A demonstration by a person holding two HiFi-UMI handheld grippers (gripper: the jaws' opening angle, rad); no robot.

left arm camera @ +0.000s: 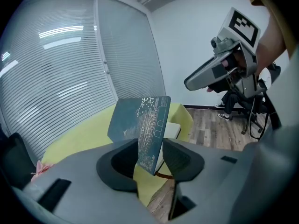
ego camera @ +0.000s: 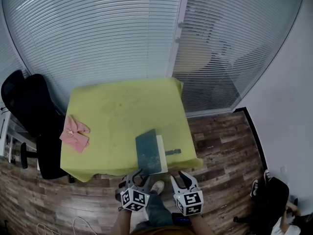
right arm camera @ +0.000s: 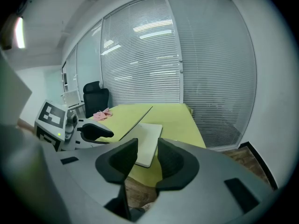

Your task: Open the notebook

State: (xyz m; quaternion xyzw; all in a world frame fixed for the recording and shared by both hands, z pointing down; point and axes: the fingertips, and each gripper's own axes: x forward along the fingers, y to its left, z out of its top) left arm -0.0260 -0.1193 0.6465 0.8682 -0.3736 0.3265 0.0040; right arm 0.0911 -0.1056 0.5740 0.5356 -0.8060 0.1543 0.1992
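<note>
The notebook lies at the front edge of the yellow-green table (ego camera: 117,111). Its teal cover (ego camera: 146,151) stands raised steeply over the white page block (ego camera: 161,153). In the left gripper view the cover (left arm camera: 147,125), with pale line drawings on it, has its lower corner in the gap between the jaws of my left gripper (left arm camera: 150,158). The jaws stand wide and I see no pinch on it. My right gripper (right arm camera: 147,155) hovers open and empty just short of the white pages (right arm camera: 148,143), to the right of the left gripper (ego camera: 138,176).
A pink cloth (ego camera: 74,132) lies at the table's left edge, next to a black office chair (ego camera: 34,116). A dark strip (ego camera: 172,152) sticks out to the right of the notebook. Window blinds stand behind the table; wooden floor lies around it.
</note>
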